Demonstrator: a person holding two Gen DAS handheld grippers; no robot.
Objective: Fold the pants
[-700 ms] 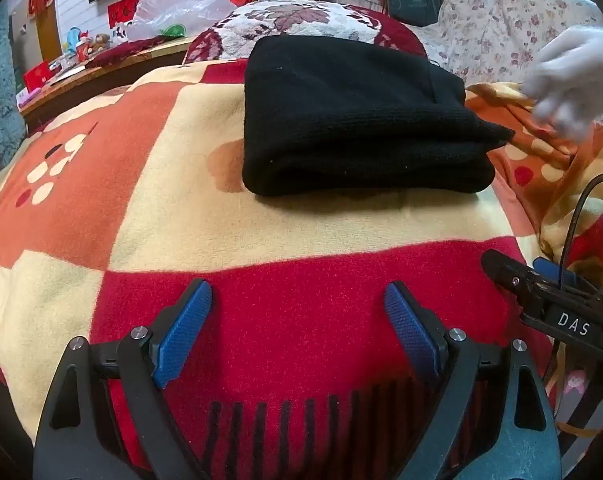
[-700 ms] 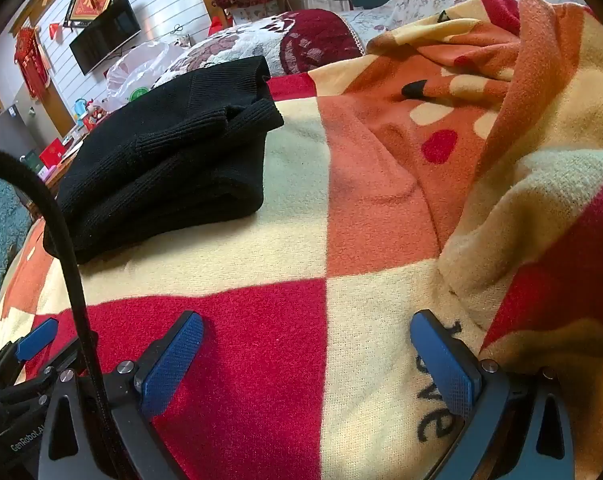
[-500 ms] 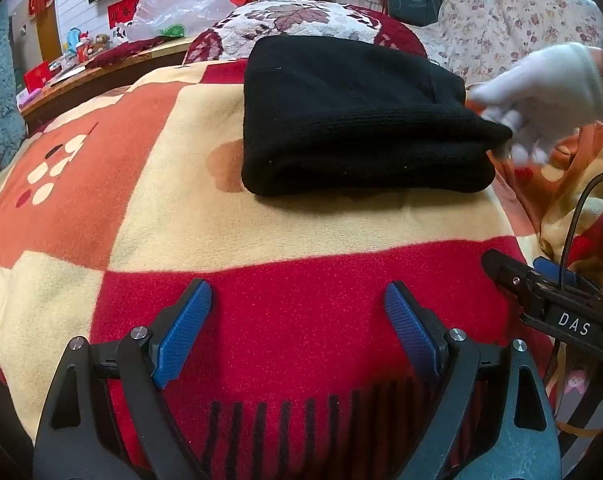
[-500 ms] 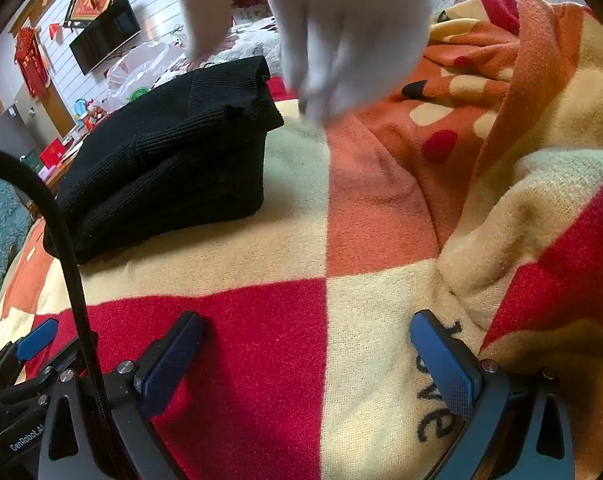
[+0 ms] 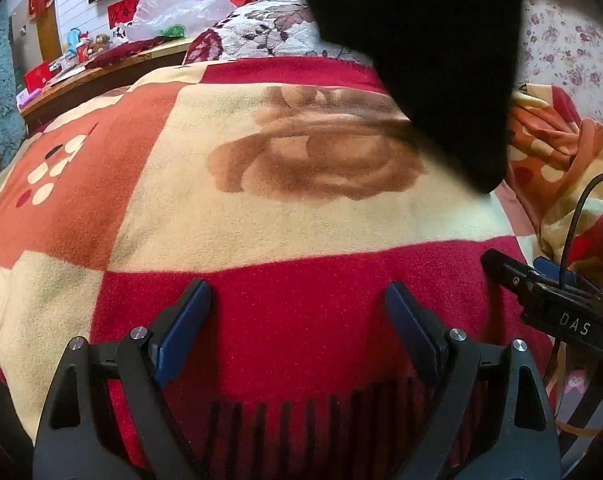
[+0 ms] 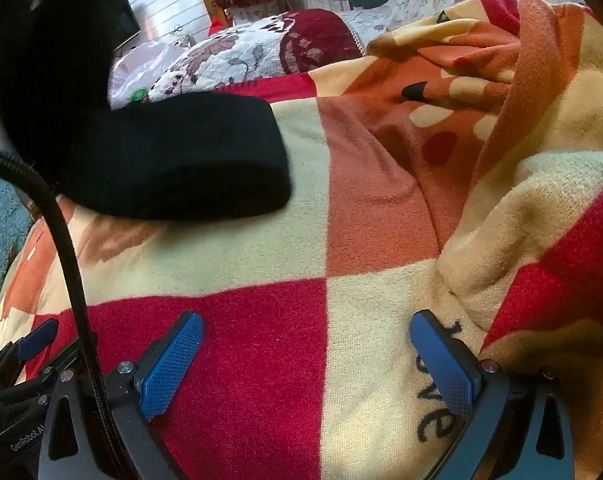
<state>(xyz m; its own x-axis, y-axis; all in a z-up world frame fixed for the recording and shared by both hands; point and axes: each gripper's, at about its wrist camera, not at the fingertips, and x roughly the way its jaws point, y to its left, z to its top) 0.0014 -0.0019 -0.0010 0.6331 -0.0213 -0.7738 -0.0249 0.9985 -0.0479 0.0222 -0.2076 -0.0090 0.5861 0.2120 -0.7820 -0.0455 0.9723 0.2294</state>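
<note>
Between my left fingers (image 5: 297, 328) lies only red blanket (image 5: 141, 208); they are spread wide and hold nothing, resting low near the bed's near edge. My right fingers (image 6: 307, 360) are just as spread and empty, parked beside them over the red and cream squares, close to where the blanket bunches up at the bed's right side. Farther out, the black pants (image 6: 173, 160) are lifted off the bed: from the left view they hang as a dark mass over the far right part, one low corner just brushing the cream square, while the right view shows a thick folded band hovering above the blanket. What lifts them I cannot see. If they need refolding, I would wait until they lie flat mid-bed, then pinch the two nearest corners evenly and bring them over squarely, so the edges line up.
</note>
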